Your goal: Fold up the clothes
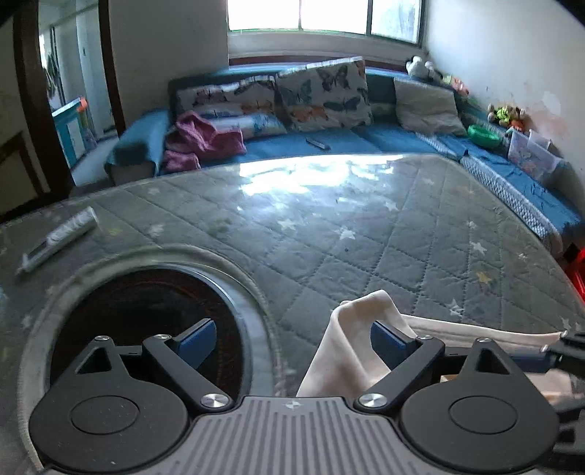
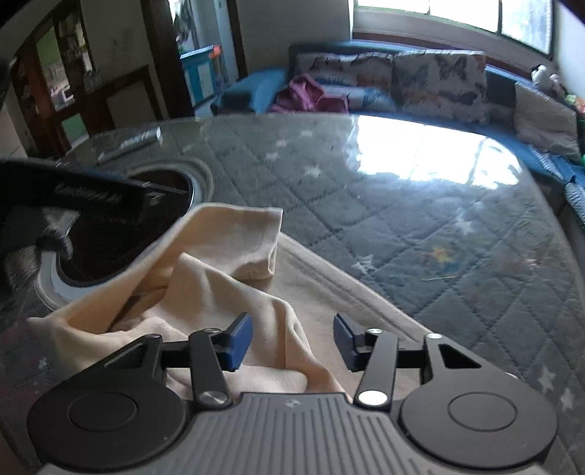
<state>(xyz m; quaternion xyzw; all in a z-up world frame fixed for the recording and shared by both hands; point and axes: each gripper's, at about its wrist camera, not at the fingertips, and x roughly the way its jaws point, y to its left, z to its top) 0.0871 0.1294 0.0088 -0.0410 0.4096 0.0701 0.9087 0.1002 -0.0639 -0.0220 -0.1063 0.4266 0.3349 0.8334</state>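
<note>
1. A cream garment [image 2: 234,292] lies crumpled on the near edge of the desk [image 2: 420,226], with one sleeve end raised and folded over toward the middle.
2. In the left wrist view the same garment [image 1: 347,350] rises in a peak just beside the right blue finger pad, and a flat strip of it runs off to the right along the desk edge.
3. The right claw [image 2: 292,341] hangs over the garment with its two blue pads spread apart; cloth shows in the gap between them, but neither pad is pinching it.
4. The left claw [image 1: 292,341] is also spread wide, with its left pad over a round dark opening [image 1: 146,321] in the desk cover and its right pad against the cloth, gripping nothing.
5. The desk carries a grey quilted cover with small stars, under a glossy clear sheet that reflects the window [image 1: 321,14].
6. A pale tube [image 1: 60,239] lies on the far left part of the desk, well apart from the garment.
7. Behind the desk runs a blue sofa [image 1: 384,140] with butterfly-print cushions [image 1: 325,95], a plain grey cushion [image 1: 426,106], and a heap of pink cloth [image 1: 199,140] at its left end.
8. A green bowl [image 1: 483,134] and small toys sit along the sofa's right side.
</note>
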